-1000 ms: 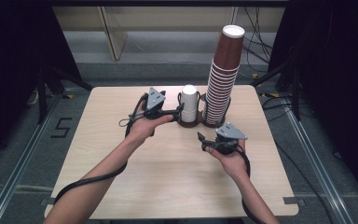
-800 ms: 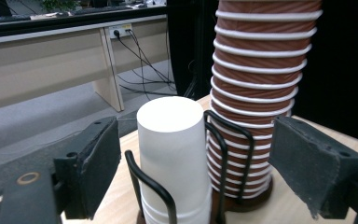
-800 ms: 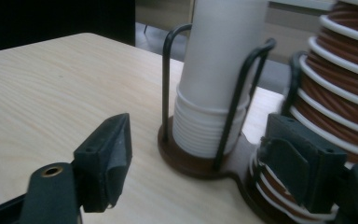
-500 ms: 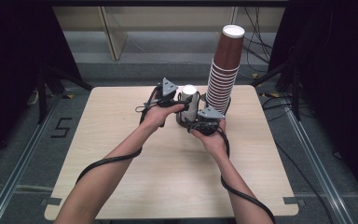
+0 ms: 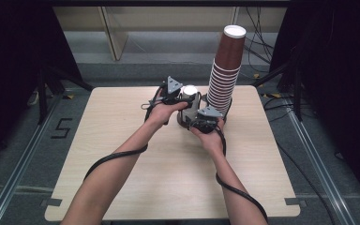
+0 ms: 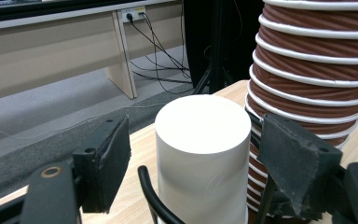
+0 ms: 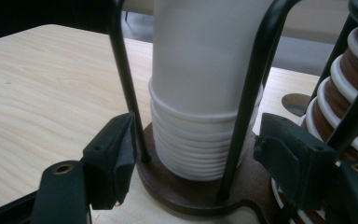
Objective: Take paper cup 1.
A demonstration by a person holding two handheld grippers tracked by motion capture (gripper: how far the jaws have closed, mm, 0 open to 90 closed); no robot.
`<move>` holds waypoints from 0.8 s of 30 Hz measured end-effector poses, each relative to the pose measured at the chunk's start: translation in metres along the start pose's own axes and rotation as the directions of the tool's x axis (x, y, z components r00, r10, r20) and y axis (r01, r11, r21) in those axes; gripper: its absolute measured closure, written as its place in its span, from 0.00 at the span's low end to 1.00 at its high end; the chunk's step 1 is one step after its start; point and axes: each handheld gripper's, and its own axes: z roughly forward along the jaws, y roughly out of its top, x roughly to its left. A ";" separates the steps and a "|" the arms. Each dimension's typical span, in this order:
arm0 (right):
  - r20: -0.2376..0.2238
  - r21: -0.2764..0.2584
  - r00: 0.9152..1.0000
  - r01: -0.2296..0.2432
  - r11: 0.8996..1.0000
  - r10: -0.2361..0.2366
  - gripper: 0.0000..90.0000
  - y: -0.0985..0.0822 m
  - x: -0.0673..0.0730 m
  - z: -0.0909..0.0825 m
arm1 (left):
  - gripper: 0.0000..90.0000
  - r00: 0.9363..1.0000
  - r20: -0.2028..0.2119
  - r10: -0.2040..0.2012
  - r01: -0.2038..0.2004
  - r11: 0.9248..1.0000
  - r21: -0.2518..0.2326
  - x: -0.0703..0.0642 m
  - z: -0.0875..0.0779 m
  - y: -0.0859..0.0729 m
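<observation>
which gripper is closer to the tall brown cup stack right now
Right. The right gripper sits at the foot of the brown cup stack, beside it. The left gripper is farther, beyond the white cup stack.

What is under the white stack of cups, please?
The white stack of cups stands upside down on a round dark brown base, between black wire uprights. The base rests on the wooden table. Whether anything lies inside the stack cannot be seen.
</observation>
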 end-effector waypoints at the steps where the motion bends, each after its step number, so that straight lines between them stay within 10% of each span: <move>1: 0.005 0.011 1.000 0.003 1.000 -0.003 0.33 0.000 0.001 0.000 | 0.28 1.000 -0.001 0.000 0.000 1.000 0.002 0.000 0.001 0.000; 24: 0.029 -0.029 0.999 0.015 0.999 -0.014 0.30 -0.001 0.003 0.019 | 0.32 0.998 0.045 0.034 -0.035 0.999 0.013 -0.001 0.017 -0.006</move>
